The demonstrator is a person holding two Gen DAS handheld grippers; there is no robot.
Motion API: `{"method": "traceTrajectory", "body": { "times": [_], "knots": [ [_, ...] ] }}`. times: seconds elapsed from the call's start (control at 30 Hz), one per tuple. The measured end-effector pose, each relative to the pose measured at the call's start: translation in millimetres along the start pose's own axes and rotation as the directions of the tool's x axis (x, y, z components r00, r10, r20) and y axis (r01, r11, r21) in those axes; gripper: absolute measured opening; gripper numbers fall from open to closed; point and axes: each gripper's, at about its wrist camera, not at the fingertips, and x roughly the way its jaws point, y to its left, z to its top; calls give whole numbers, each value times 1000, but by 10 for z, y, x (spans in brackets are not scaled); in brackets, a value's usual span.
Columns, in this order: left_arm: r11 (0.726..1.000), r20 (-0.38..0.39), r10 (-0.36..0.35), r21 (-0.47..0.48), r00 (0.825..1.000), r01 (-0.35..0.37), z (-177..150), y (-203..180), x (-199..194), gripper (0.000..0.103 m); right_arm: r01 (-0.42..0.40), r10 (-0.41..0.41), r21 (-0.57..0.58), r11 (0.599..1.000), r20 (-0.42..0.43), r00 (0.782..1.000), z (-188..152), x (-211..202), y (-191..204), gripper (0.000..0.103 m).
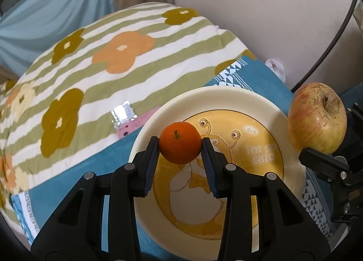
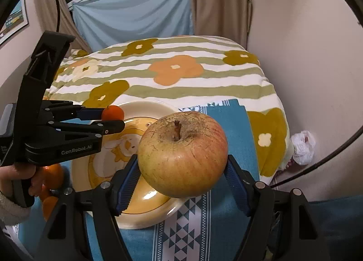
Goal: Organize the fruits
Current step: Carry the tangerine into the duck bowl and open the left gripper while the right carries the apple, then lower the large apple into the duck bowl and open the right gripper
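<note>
Nothing lies on the plate (image 1: 145, 147) yet: above it the left gripper (image 1: 179, 147) fingers clamp a tangerine (image 1: 180, 142), the right gripper (image 2: 182, 172) fingers an apple (image 2: 182, 154), with more oranges (image 2: 53, 176) beside it.

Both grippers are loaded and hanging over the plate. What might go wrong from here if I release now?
1. The mandarin is round and held above the plate by the left gripper; dropped, it may roll off onto the blue cloth.
2. The apple in the right gripper looks heavy and hangs over the plate's near rim; it could land on the edge and tip the plate.
3. The grippers are close together and could collide.
</note>
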Motion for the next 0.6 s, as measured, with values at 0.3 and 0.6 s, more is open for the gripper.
{"method": "traceTrajectory", "body": {
  "times": [0.3,0.6],
  "knots": [
    [999,66,-23,-22,998,25,33,196,-244,103,7,-7,5,1000,-11,1000,15,35,-34,69],
    [994,63,6,-107,998,1,-120,450,-432,103,-41,38,-79,996,-31,999,67,141,113,69]
  ]
}}
